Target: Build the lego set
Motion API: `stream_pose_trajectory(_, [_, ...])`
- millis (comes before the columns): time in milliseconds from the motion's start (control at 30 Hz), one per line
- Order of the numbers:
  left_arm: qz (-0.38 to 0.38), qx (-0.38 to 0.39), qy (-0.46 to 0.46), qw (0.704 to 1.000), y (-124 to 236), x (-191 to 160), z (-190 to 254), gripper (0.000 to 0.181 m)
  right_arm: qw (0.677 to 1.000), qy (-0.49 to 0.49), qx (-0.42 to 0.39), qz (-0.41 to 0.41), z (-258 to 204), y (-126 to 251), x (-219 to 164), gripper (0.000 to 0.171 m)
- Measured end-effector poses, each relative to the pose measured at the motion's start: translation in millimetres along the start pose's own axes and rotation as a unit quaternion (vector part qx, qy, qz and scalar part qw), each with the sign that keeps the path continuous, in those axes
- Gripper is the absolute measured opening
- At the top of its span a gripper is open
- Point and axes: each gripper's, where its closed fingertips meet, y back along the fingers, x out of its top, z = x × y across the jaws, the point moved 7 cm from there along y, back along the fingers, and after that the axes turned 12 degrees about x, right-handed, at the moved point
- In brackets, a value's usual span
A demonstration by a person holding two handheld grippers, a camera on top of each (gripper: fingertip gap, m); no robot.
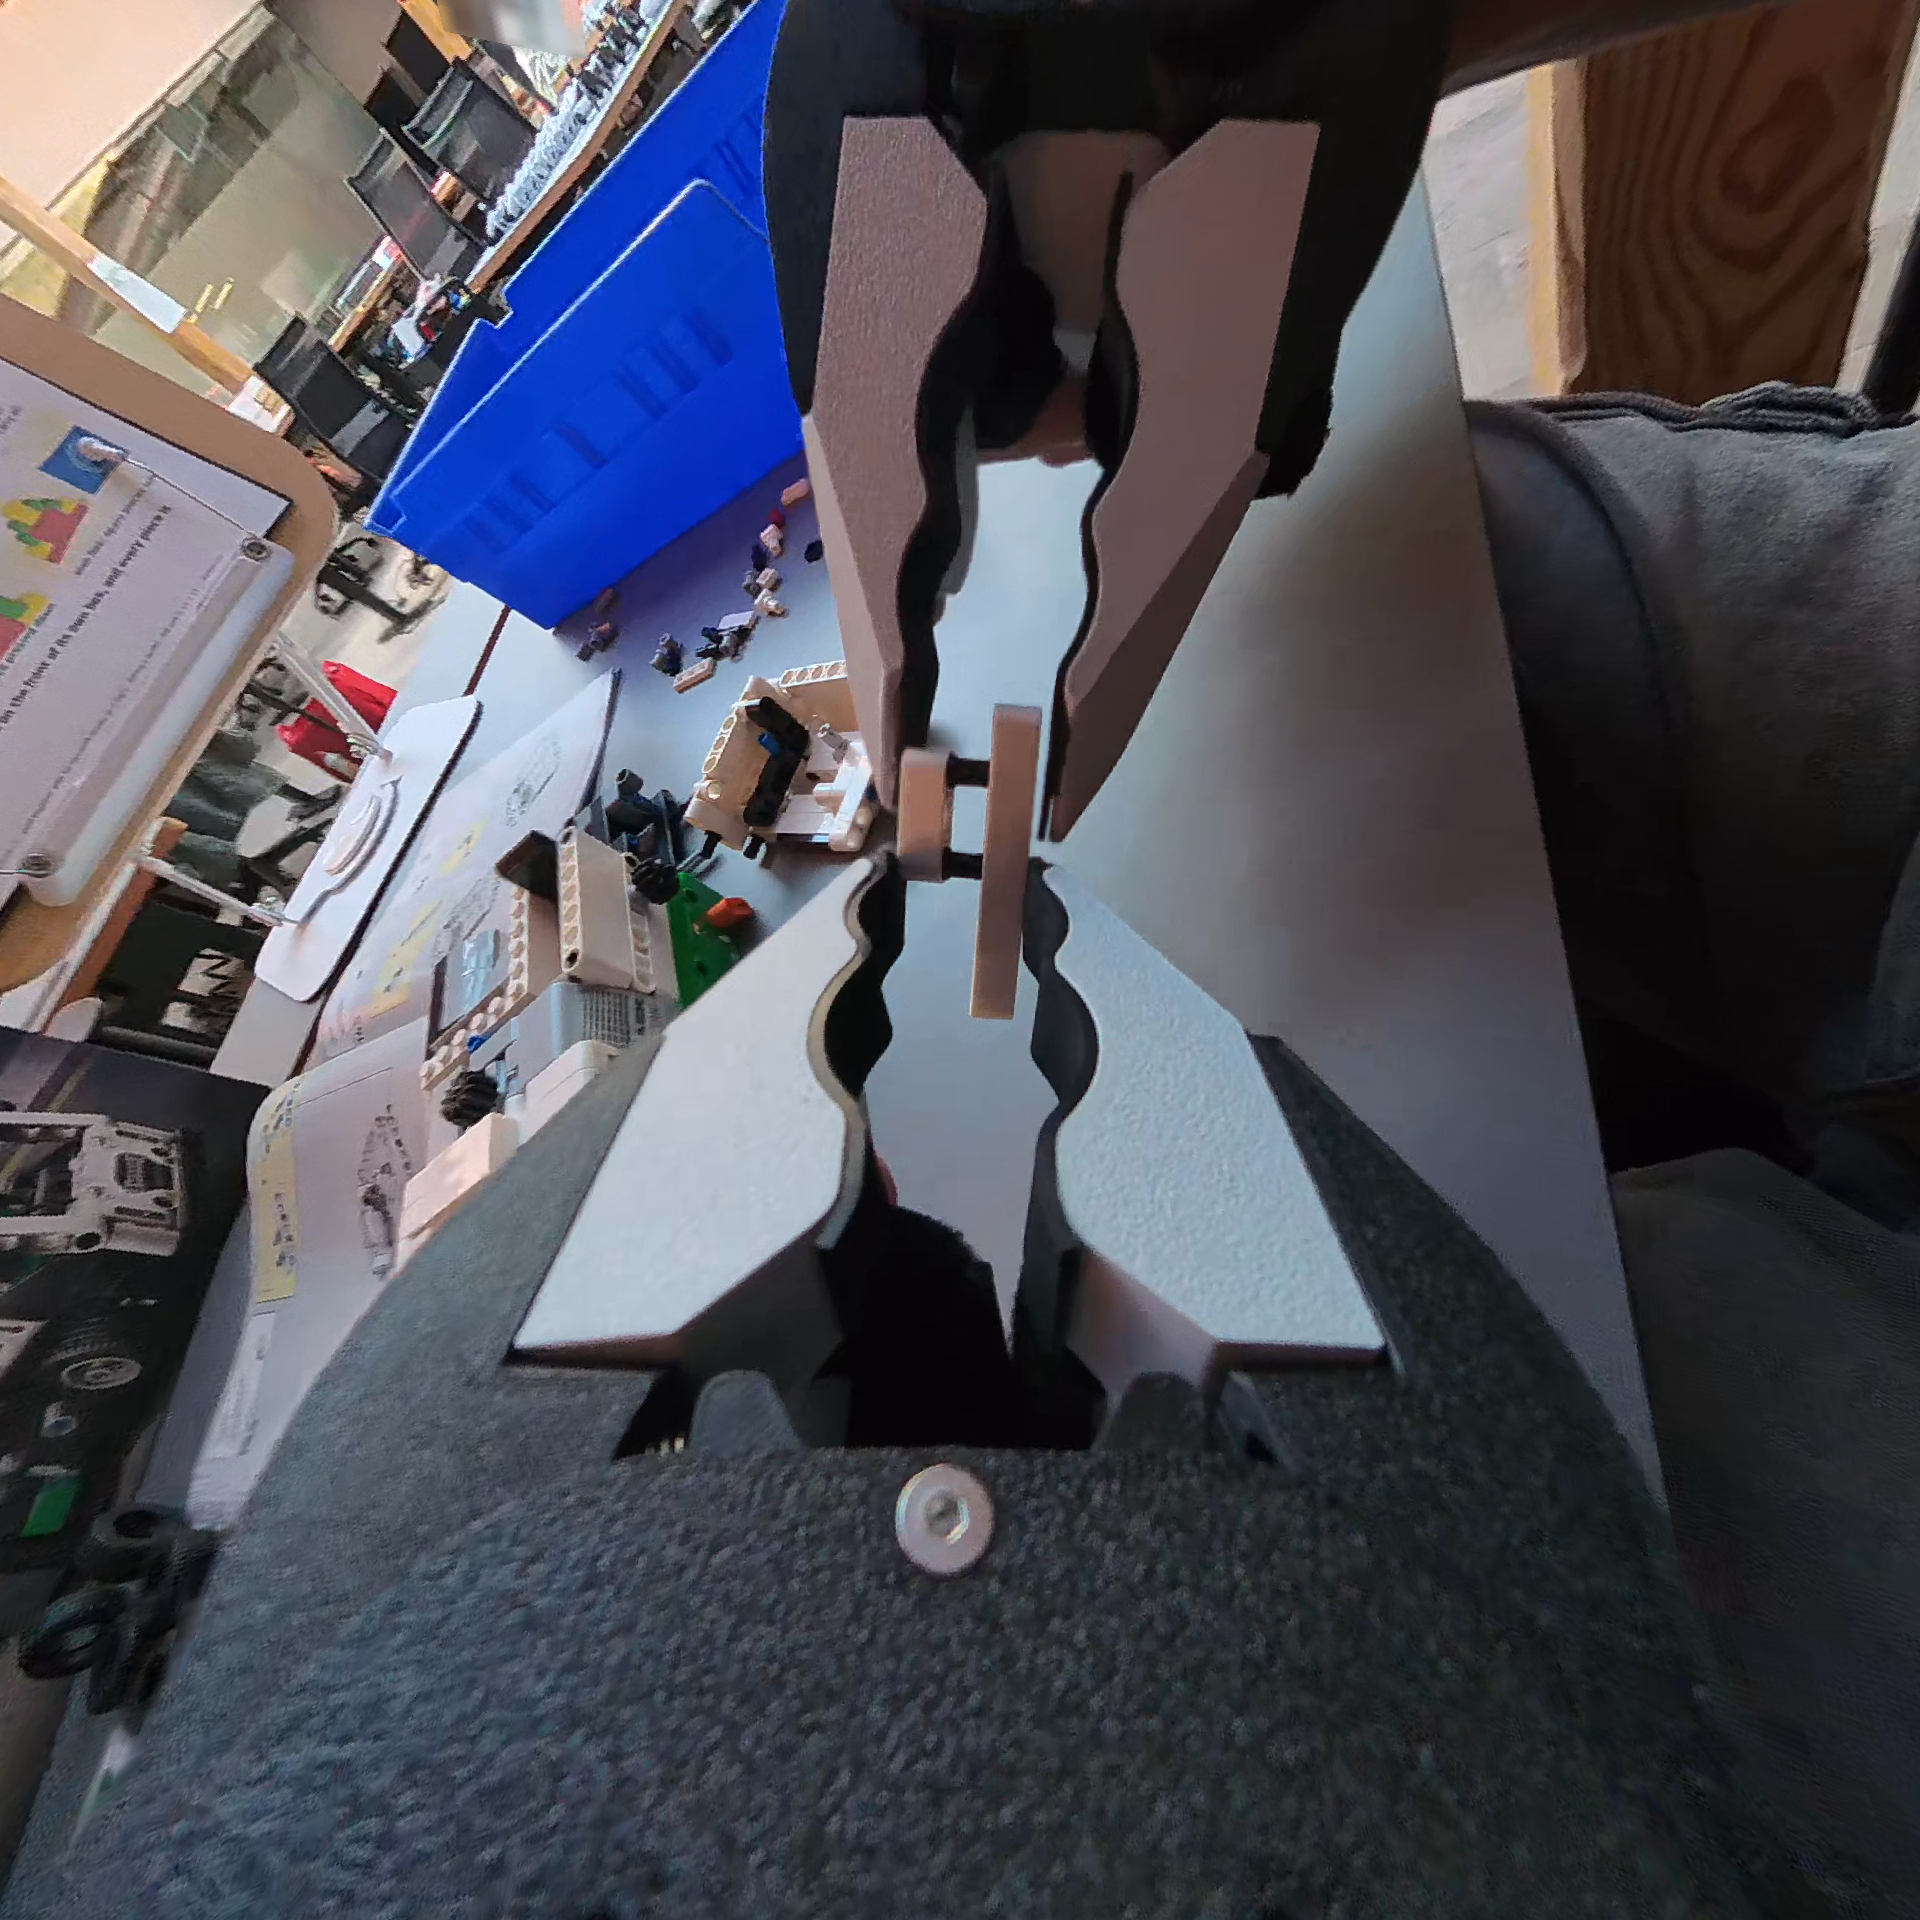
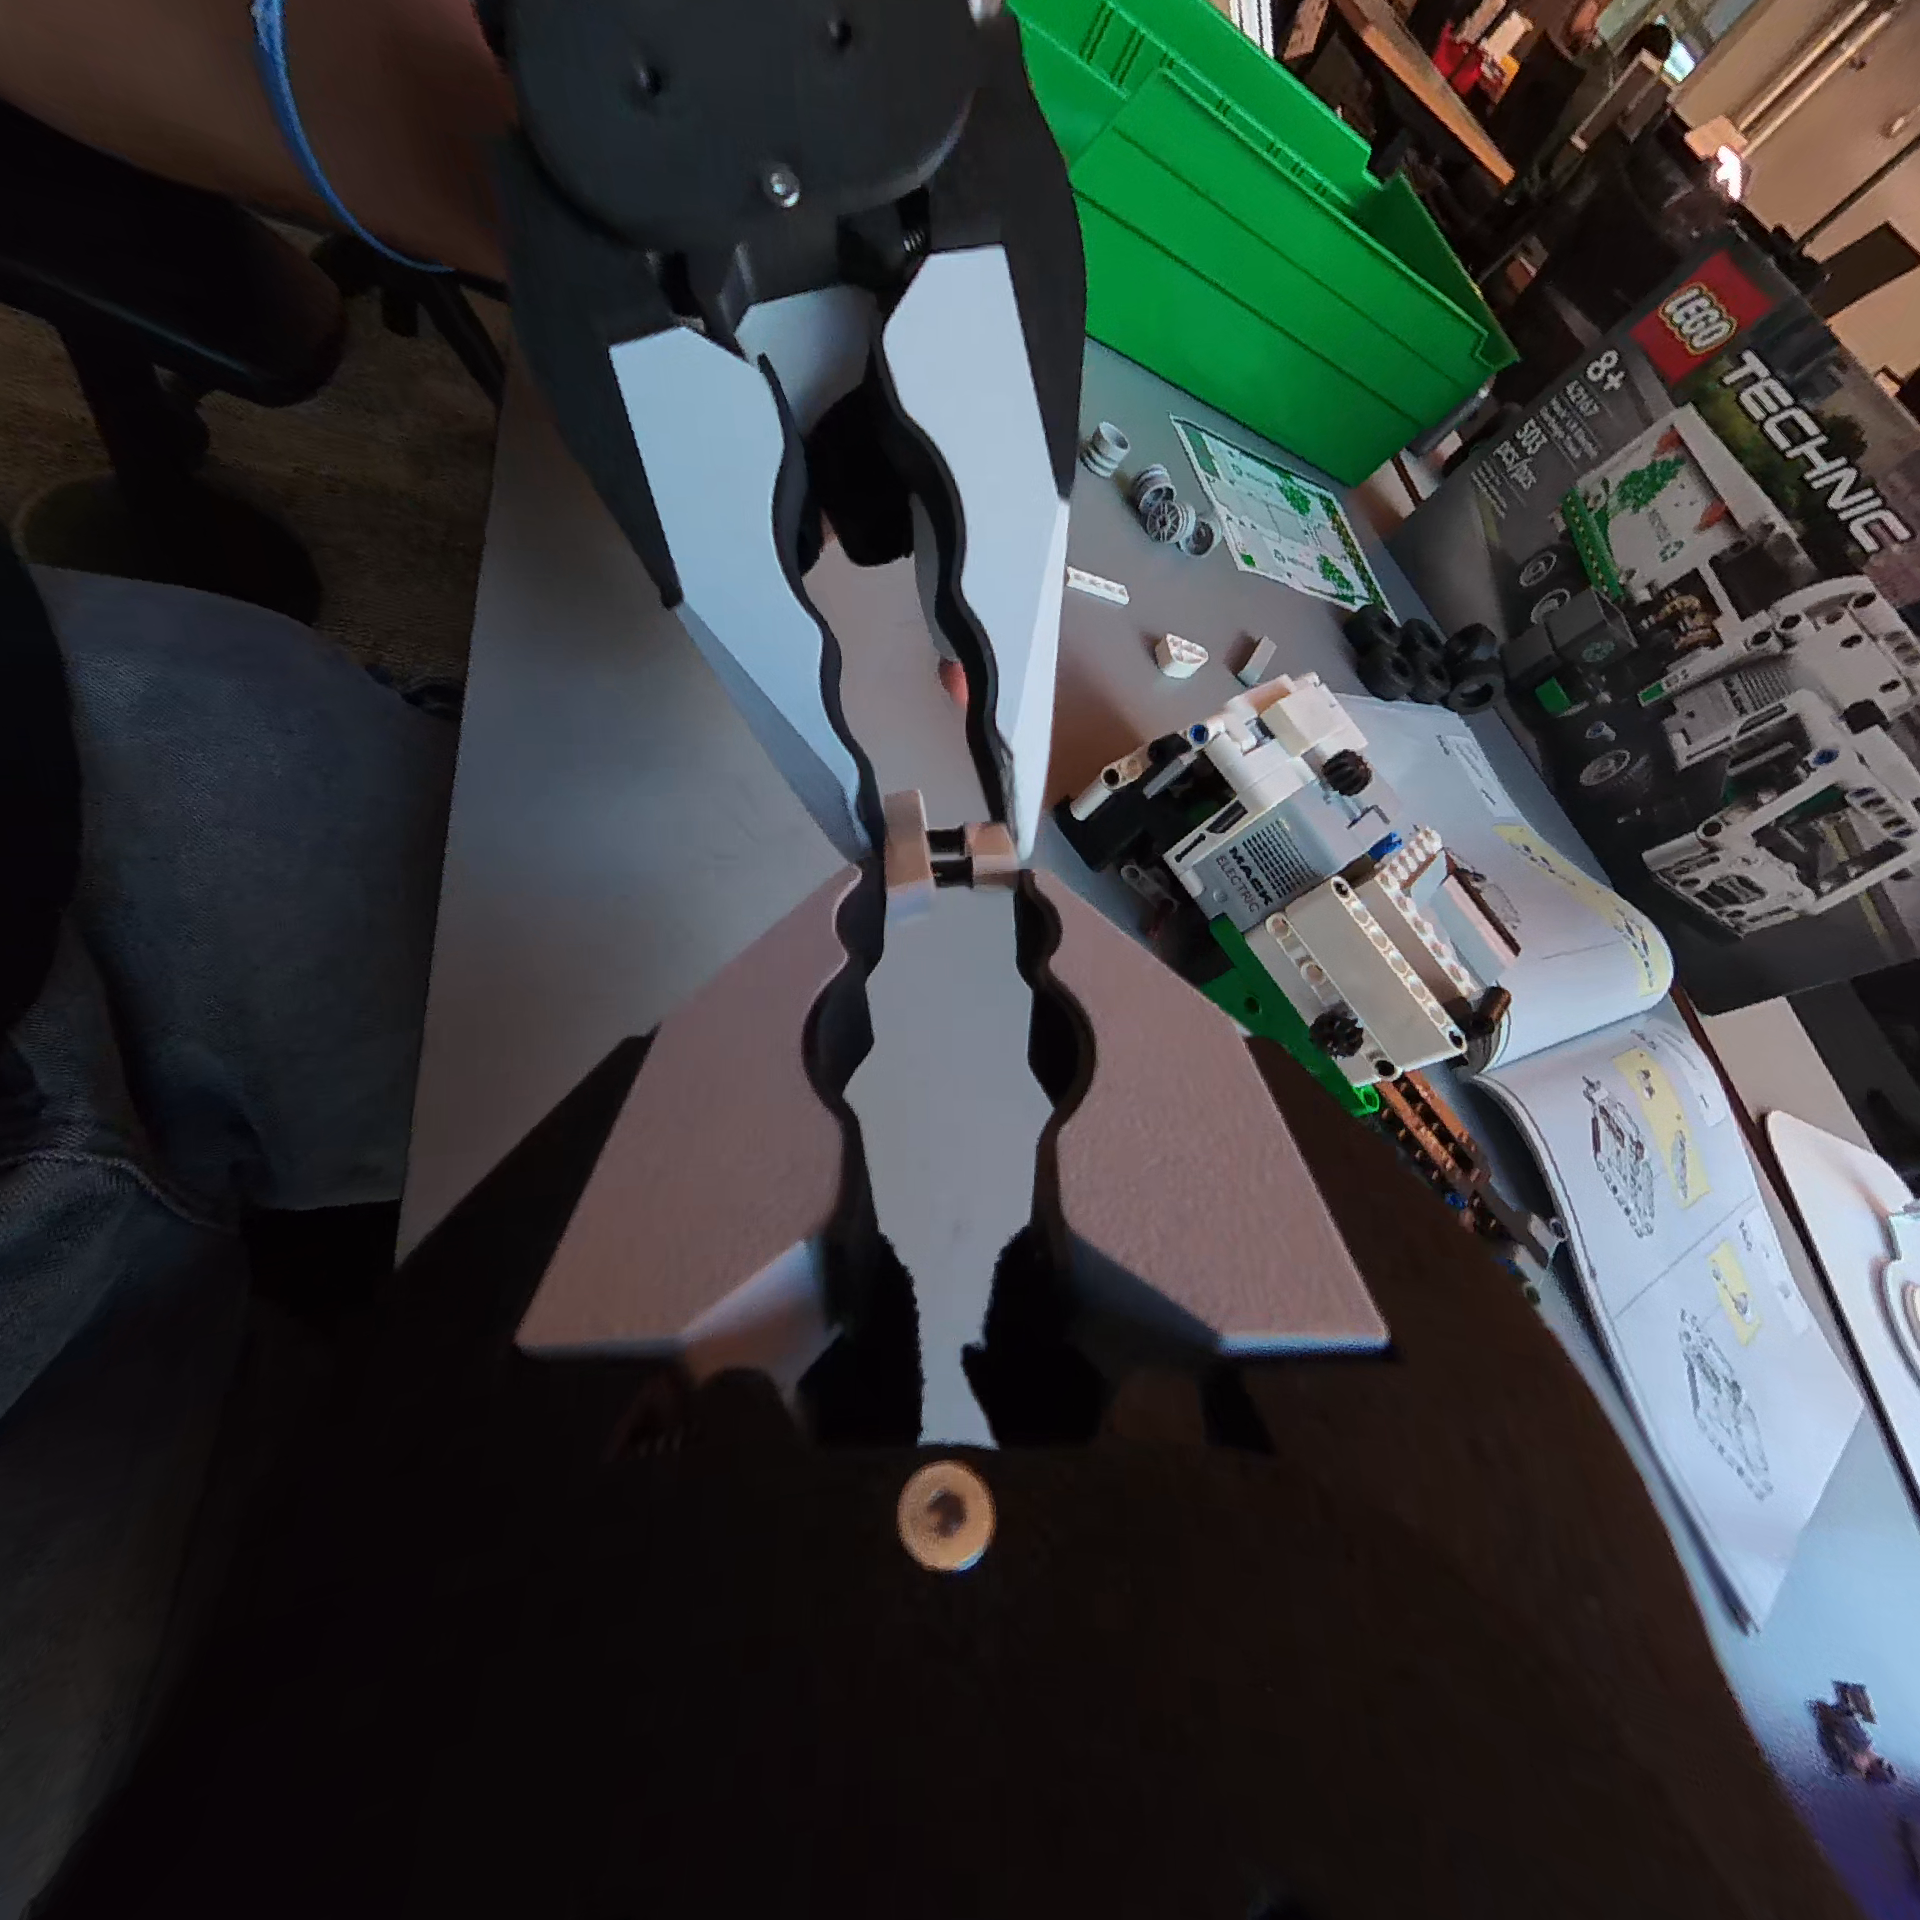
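Truck model (image 2: 1340, 914) beside booklet (image 2: 1662, 1226), bins (image 2: 1247, 229) behind.

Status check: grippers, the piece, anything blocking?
Left gripper and right gripper meet tip to tip on pinned beam pair, above table. Truck build off aside. Nothing blocking.

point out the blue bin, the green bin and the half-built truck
blue bin (image 1: 613, 416), left wrist view, on its ribbed side wall
green bin (image 2: 1278, 281), right wrist view, on its long side wall
half-built truck (image 2: 1257, 862), right wrist view, on the grey panel of its cab
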Motion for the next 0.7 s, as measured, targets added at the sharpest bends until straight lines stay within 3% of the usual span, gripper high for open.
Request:
stream_pose_trajectory(167, [-0.014, 0.085, -0.071, 0.994, 0.8, -3.1, -8.5, 0.022, 0.987, -0.136, 0.021, 0.080, 11.8, 11.6, 0.7, 0.031])
stream_pose_trajectory(233, [-0.014, 0.115, -0.110, 0.987, 0.7, -1.8, -7.5, 0.022, 0.964, -0.243, 0.024, 0.108, 25.1, 10.4, -4.0, 0.032])
stream_pose_trajectory(367, [-0.019, 0.140, -0.153, 0.978, -0.8, 1.4, -3.3, 0.022, 0.898, -0.391, 0.110, 0.170, 29.4, -2.1, -3.9, 0.029])
stream_pose_trajectory(500, [-0.020, 0.143, -0.158, 0.977, -0.7, 3.9, -0.6, 0.022, 0.896, -0.401, 0.100, 0.162, 27.9, -7.1, -4.3, 0.010])
stream_pose_trajectory(700, [-0.032, 0.127, -0.146, 0.981, -4.9, -0.7, 3.7, 0.022, 0.912, -0.379, 0.077, 0.137, 23.1, -10.8, -7.4, 0.006])
